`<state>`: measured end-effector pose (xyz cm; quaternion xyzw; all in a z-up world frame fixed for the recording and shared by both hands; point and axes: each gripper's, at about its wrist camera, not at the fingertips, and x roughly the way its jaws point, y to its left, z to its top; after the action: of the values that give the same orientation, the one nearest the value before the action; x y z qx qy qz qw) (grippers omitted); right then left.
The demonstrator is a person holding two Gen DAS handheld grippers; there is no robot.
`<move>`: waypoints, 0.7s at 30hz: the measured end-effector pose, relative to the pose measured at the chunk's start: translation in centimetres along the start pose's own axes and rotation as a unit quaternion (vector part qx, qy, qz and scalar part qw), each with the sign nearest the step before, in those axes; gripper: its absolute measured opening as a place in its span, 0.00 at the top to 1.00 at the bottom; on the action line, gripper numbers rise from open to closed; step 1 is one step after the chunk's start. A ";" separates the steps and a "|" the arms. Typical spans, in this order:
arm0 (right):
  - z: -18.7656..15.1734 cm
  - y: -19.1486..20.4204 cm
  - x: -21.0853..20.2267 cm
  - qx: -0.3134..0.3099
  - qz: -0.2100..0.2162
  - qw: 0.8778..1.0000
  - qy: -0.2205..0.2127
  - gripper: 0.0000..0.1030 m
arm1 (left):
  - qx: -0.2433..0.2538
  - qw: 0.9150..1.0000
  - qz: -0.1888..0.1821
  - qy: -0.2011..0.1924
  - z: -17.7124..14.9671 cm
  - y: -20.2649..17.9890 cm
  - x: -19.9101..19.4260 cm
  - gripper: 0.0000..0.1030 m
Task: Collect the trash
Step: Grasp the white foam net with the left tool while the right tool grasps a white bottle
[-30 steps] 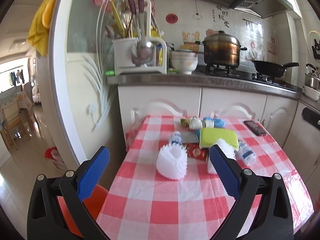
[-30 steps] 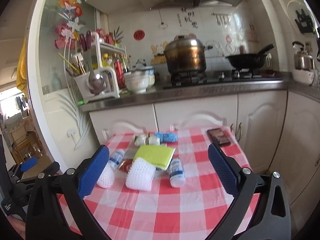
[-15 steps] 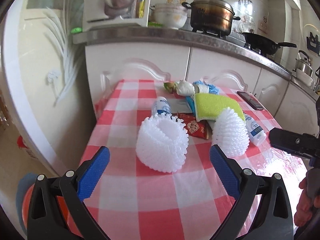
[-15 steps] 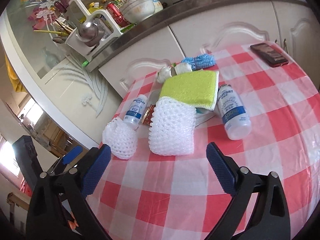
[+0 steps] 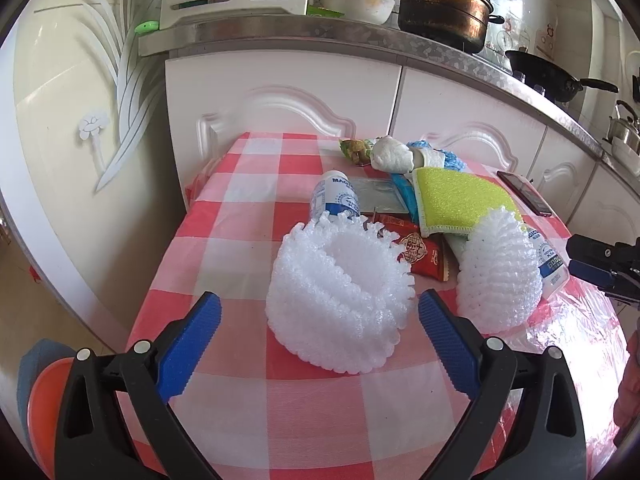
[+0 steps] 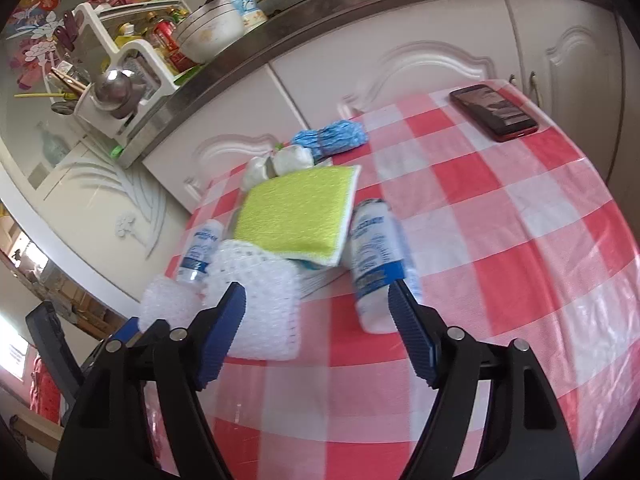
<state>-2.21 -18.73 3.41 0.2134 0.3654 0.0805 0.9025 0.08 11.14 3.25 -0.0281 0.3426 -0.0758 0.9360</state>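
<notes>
We worked over a red-and-white checked tabletop [image 5: 248,400] beside white kitchen cabinets [image 5: 280,76]. Two white foam nets [image 5: 340,296] lay nearest; behind them two white bottles [image 6: 376,256], blue labels partly readable as "MAGIC", and one green sponge [image 6: 300,216]. Left gripper [image 5: 320,320] fingers stood apart, empty. Right gripper [image 6: 316,312] fingers had just been closing, nothing between them.

Right gripper [image 6: 316,300] closing, nothing clamped, over bottle [image 6: 374,256], foam net [image 6: 264,300].
</notes>
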 end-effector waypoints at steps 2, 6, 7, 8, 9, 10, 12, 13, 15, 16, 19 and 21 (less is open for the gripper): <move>0.2 -1.0 0.1 -0.013 -0.036 0.999 0.000 0.24 | 0.002 1.000 0.003 0.000 0.1 -0.2 0.3 0.07; 0.2 -2.2 1.7 -0.023 -0.052 0.998 0.029 0.24 | -0.006 1.000 0.004 0.008 0.2 -0.3 0.8 0.33; 0.1 -2.2 2.1 -0.028 -0.055 0.998 0.032 0.24 | -0.010 1.000 0.003 0.011 0.2 -0.3 0.9 0.33; 0.1 -2.1 2.4 -0.034 -0.058 0.997 0.034 0.24 | -0.011 1.000 0.003 0.013 0.2 -0.3 0.9 0.35; 0.1 -2.0 2.7 -0.037 -0.058 0.997 0.036 0.24 | -0.010 1.000 0.005 0.011 0.3 -0.3 0.9 0.38; 0.1 -2.1 3.0 -0.038 -0.058 0.997 0.038 0.24 | -0.010 1.000 0.007 0.010 0.3 -0.3 0.8 0.39; 0.1 -2.2 3.3 -0.039 -0.061 0.997 0.038 0.27 | -0.013 1.000 0.005 0.013 0.3 -0.3 0.7 0.42; 0.2 -2.3 3.5 -0.039 -0.061 0.997 0.038 0.30 | -0.014 1.000 0.004 0.013 0.3 -0.3 0.6 0.43; 0.2 -2.6 3.7 -0.034 -0.061 0.997 0.043 0.41 | -0.013 1.000 0.005 0.011 0.2 -0.4 0.4 0.47; 0.1 -2.6 3.8 -0.035 -0.063 0.996 0.044 0.43 | -0.012 1.000 0.004 0.010 0.1 -0.4 0.3 0.47; 0.0 -2.8 3.6 -0.030 -0.054 0.997 0.045 0.57 | -0.019 1.000 -0.003 0.010 0.1 -0.4 0.0 0.51; -0.2 -2.9 3.2 -0.027 -0.053 0.997 0.042 0.57 | -0.024 1.000 -0.010 0.008 0.0 -0.4 -0.4 0.52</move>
<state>-0.04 -20.32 -0.03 0.1653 0.4117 0.0512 0.8947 -0.29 10.78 3.58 -0.0532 0.3515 -0.0770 0.9315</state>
